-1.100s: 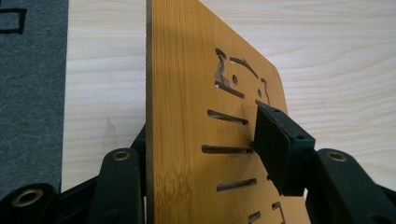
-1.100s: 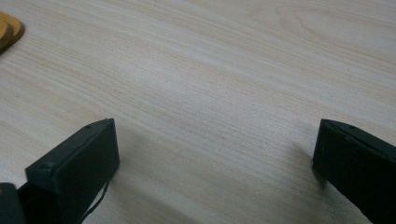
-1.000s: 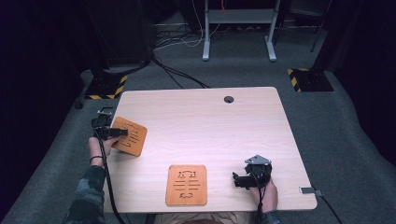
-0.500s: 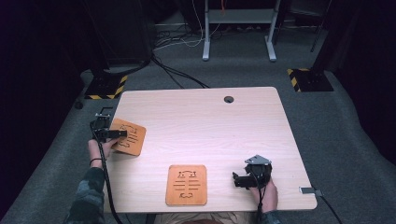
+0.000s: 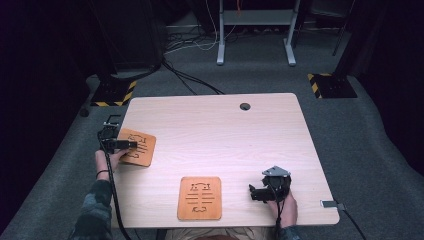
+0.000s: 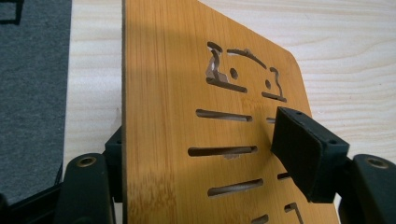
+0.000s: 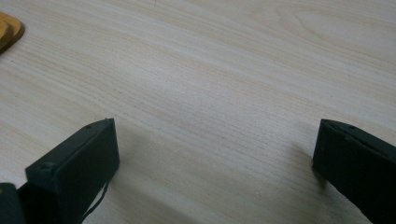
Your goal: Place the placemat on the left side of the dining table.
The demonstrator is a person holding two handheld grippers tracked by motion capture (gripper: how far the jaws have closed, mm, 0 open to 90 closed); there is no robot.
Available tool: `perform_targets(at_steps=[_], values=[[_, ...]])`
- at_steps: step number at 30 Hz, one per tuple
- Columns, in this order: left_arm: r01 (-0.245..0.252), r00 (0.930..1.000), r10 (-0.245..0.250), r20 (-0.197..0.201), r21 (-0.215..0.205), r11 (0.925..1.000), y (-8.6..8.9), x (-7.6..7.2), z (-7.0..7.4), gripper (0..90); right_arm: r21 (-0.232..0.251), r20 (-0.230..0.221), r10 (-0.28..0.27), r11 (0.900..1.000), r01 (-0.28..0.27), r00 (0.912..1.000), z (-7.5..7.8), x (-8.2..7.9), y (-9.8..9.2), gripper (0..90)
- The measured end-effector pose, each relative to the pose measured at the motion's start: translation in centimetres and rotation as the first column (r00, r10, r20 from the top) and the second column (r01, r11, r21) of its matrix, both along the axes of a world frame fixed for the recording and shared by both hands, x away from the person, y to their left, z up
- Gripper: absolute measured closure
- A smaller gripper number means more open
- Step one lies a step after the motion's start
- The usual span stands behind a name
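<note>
- Left gripper (image 5: 131,144): jaws have just been opening; they straddle the wooden board (image 6: 187,140) at the table's (image 5: 225,130) left edge, pads no longer clamped.
- Right gripper (image 7: 215,158): jaws wide apart over bare tabletop, holding nothing.
- Second board (image 5: 199,197): flat near the front edge.
- Boards bear cut-out slots; no legible writing.

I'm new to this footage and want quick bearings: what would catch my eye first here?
Two orange wooden boards with cut-out slots stand out on the pale table. One board lies flat at the near edge, between the person's hands. The other board sits at the left edge between the left gripper jaws, which have just been opening; the right gripper rests open on bare wood.
</note>
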State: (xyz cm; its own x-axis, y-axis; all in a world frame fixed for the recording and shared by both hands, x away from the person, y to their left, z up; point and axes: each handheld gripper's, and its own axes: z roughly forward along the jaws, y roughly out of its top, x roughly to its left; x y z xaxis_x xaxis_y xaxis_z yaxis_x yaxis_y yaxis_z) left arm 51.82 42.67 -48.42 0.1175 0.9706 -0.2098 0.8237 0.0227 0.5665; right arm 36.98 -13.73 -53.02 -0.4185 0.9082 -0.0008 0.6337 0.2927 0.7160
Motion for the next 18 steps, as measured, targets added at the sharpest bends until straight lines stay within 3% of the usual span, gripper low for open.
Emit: perform_targets(at_steps=[18], values=[[0.003, 0.9999, -0.003, -0.012, -0.009, 1.0000, 0.24, 0.22, -0.76, 24.8, 0.000, -0.001, 0.000, 1.000, 0.000, 1.0000, 0.01, 0.00, 0.00, 0.0]])
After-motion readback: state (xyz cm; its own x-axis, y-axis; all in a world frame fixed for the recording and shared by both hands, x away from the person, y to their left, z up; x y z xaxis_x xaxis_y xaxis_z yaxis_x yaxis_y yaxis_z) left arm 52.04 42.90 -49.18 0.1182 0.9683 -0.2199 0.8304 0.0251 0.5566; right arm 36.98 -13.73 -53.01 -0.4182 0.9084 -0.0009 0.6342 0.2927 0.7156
